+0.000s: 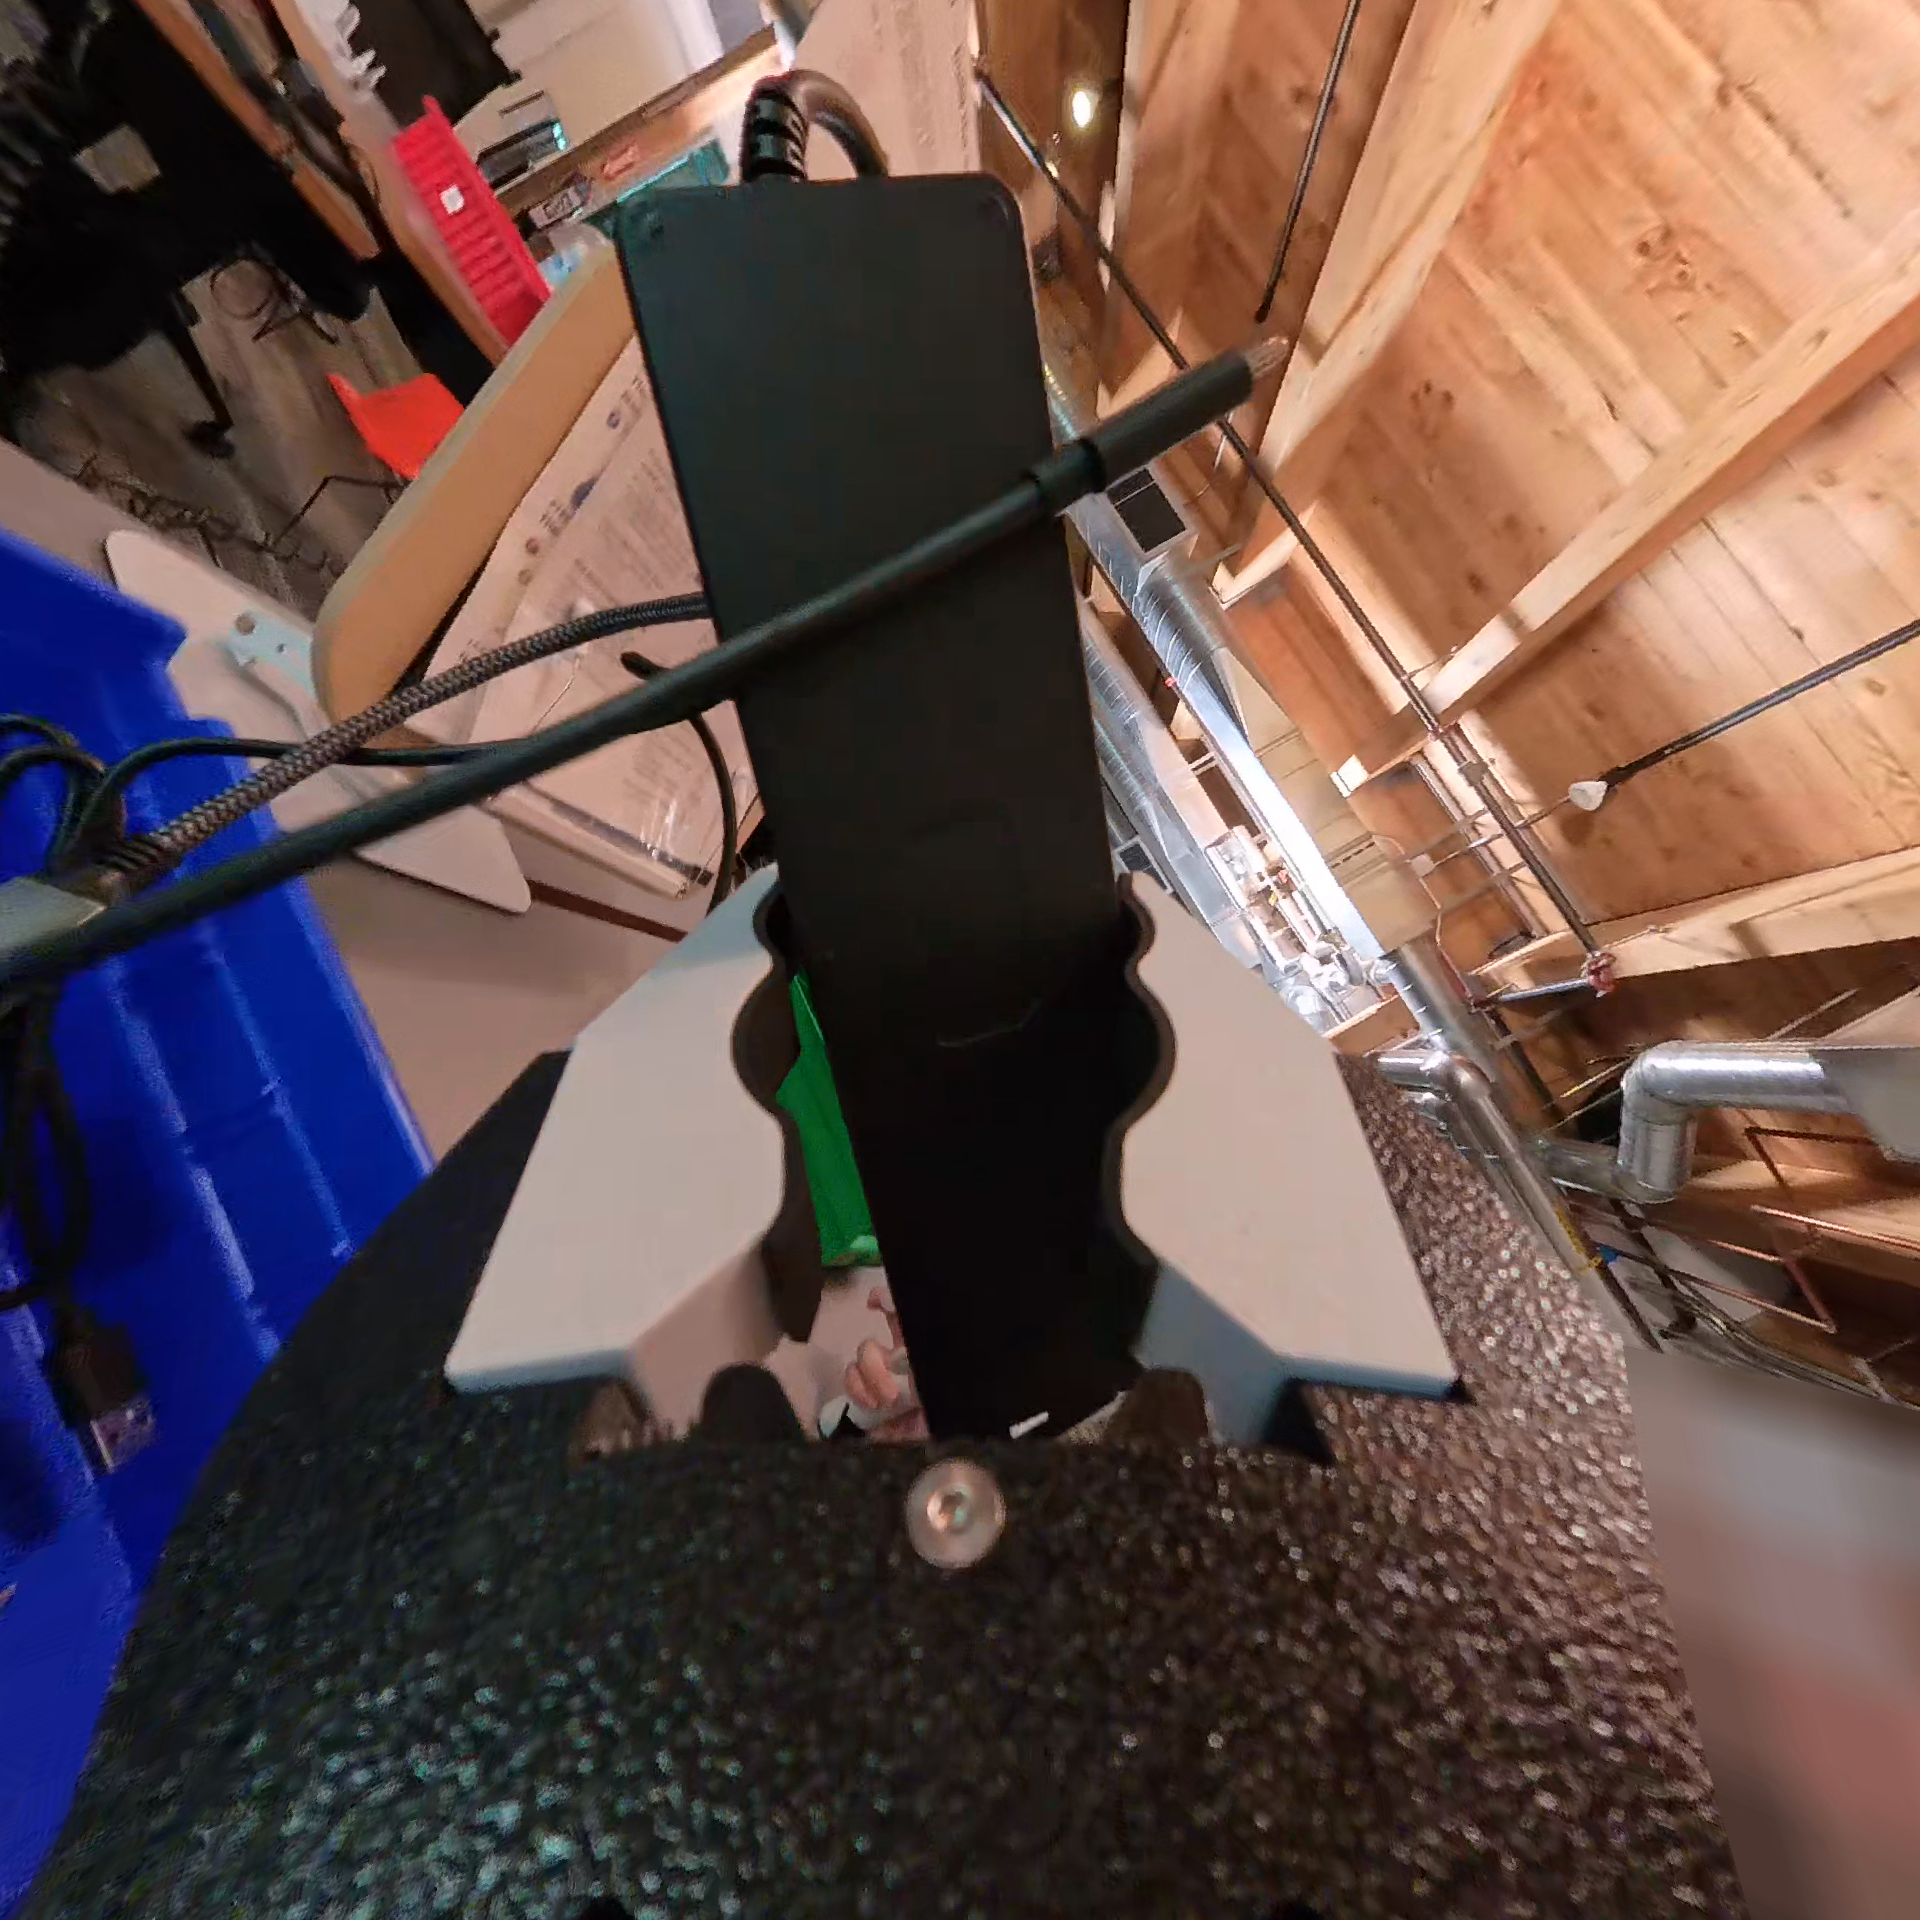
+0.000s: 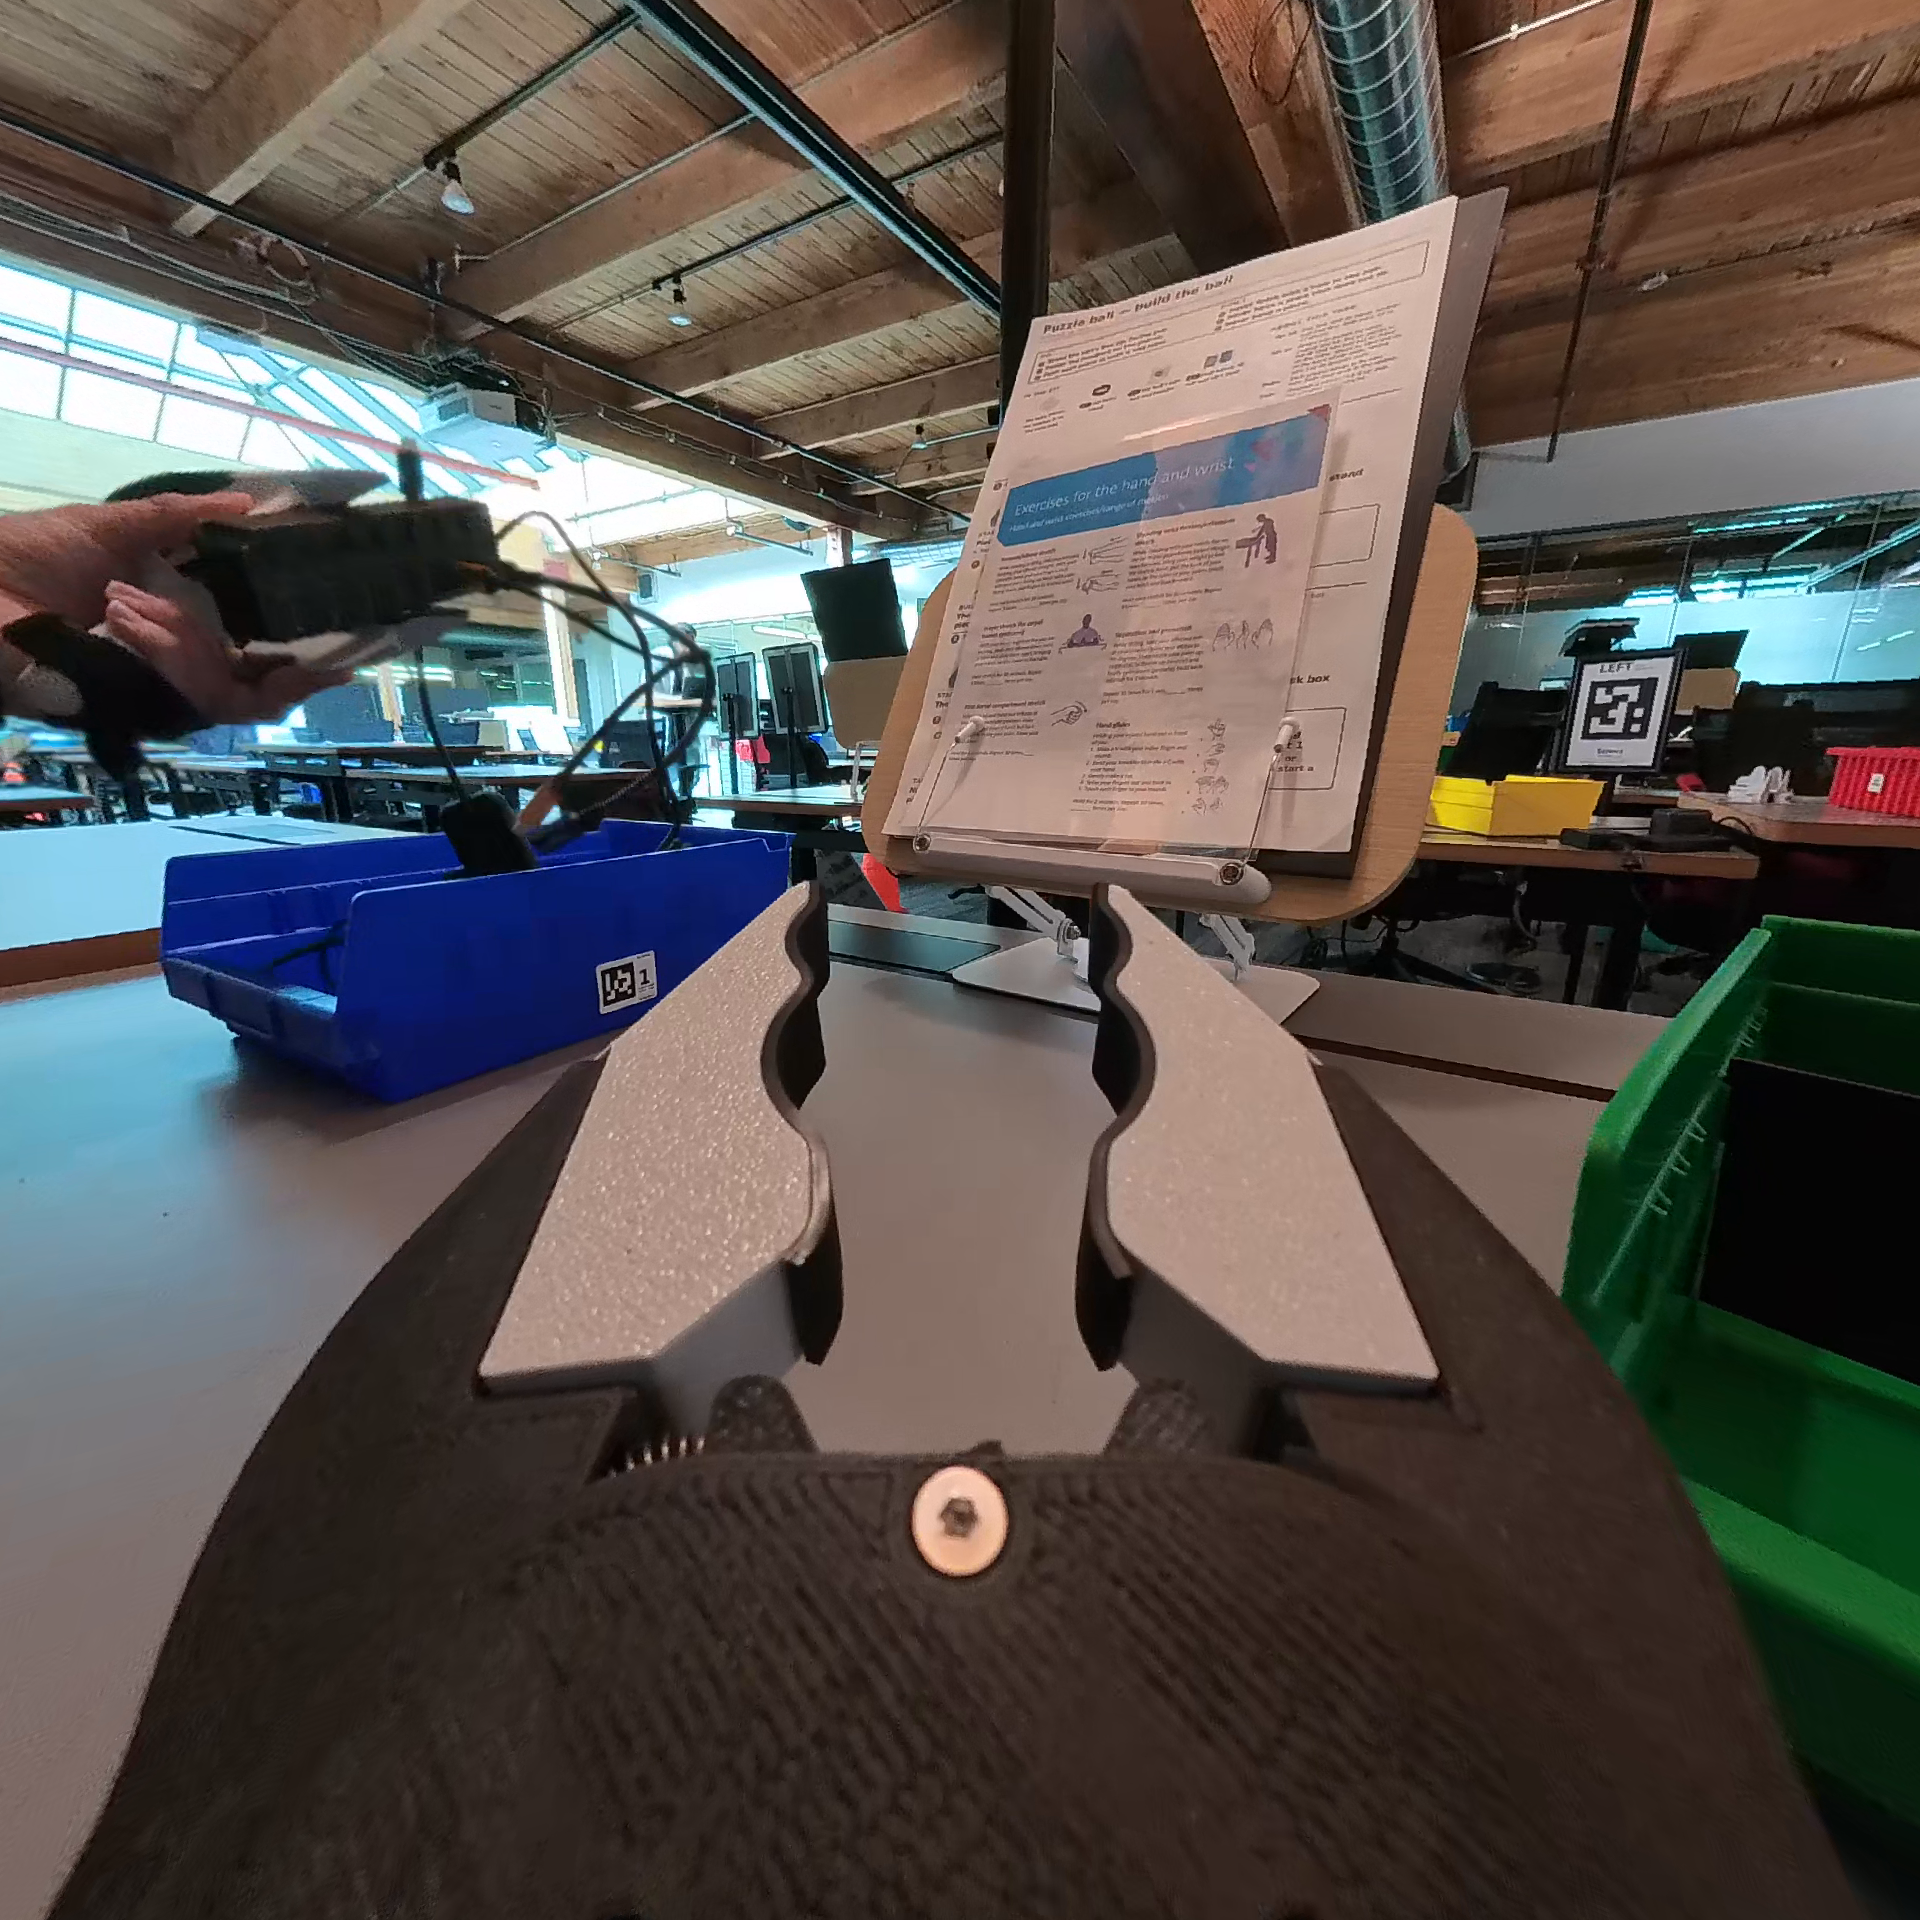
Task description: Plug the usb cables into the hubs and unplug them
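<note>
My left gripper (image 1: 951,914) is shut on a long flat black USB hub (image 1: 862,520) and holds it raised, tilted up towards the ceiling. A thin black cable (image 1: 623,686) lies across the hub's face, and its plug end (image 1: 1236,374) sticks out past the right edge. A braided cable (image 1: 416,696) and a loose USB plug (image 1: 109,1392) hang at the left over the blue bin (image 1: 208,1039). My right gripper (image 2: 956,904) is open and empty, low over the grey table (image 2: 208,1195). In the right wrist view a hand holds the left gripper (image 2: 343,571) at the far left, with cables (image 2: 644,665) dangling into the blue bin (image 2: 468,966).
A wooden document stand (image 2: 1174,623) with printed sheets stands at the table's back, straight ahead of my right gripper. A green bin (image 2: 1766,1403) with a dark panel inside sits close on the right. More tables and bins stand farther back.
</note>
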The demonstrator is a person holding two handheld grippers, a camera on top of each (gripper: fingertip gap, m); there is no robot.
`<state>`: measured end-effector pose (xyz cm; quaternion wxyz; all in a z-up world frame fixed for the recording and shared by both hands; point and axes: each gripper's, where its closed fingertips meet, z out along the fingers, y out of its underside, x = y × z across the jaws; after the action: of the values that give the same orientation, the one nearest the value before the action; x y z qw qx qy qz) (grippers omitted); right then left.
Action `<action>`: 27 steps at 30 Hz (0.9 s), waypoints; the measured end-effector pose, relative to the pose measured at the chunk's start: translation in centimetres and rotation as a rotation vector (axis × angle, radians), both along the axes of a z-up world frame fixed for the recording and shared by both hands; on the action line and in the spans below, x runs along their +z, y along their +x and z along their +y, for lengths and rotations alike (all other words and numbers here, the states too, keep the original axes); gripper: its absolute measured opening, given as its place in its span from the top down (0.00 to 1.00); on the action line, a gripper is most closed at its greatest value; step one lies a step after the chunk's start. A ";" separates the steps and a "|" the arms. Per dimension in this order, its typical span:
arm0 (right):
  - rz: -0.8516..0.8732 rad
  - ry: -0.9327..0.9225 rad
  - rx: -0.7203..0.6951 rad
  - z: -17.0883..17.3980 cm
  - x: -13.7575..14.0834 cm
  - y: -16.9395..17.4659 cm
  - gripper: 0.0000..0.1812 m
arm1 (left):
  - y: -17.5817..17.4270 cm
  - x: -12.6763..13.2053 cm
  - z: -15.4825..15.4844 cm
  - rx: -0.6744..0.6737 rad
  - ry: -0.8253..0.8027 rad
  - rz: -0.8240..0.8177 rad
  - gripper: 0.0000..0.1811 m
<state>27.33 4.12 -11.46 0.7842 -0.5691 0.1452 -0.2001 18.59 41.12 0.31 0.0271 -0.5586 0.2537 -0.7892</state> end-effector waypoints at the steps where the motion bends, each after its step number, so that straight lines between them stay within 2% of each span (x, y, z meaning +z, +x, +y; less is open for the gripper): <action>1: -0.001 0.000 0.000 0.0 0.0 0.0 0.73 | 0.2 0.5 0.1 0.013 0.007 -0.010 0.66; 4: -0.005 0.001 -0.001 0.0 0.0 -0.1 0.73 | 0.7 2.1 1.2 0.074 -0.015 -0.032 0.66; 6: -0.004 0.001 0.000 0.0 0.0 -0.1 0.73 | 0.8 2.3 1.7 0.082 -0.015 -0.023 0.66; 10: -0.002 0.000 0.001 0.0 0.0 0.0 0.74 | 1.2 -2.9 1.8 0.076 0.068 0.209 0.68; 15: 0.001 0.002 0.003 0.0 0.0 0.0 0.74 | 0.7 -8.8 2.0 0.105 0.277 0.375 0.68; 18: -0.001 -0.002 0.004 0.1 0.0 -0.1 0.74 | 0.4 -11.0 1.5 0.061 0.311 0.438 0.68; 22: 0.001 0.003 0.002 0.0 0.0 0.0 0.74 | -0.1 -8.0 -0.9 -0.075 0.264 0.271 0.68; 27: 0.002 0.001 0.002 0.0 0.0 0.0 0.74 | -0.6 -2.2 -2.6 -0.037 0.469 0.095 0.68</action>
<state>27.31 4.13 -11.48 0.7846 -0.5690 0.1456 -0.1985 18.03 38.52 -1.84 0.1299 -0.5689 0.4413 -0.6817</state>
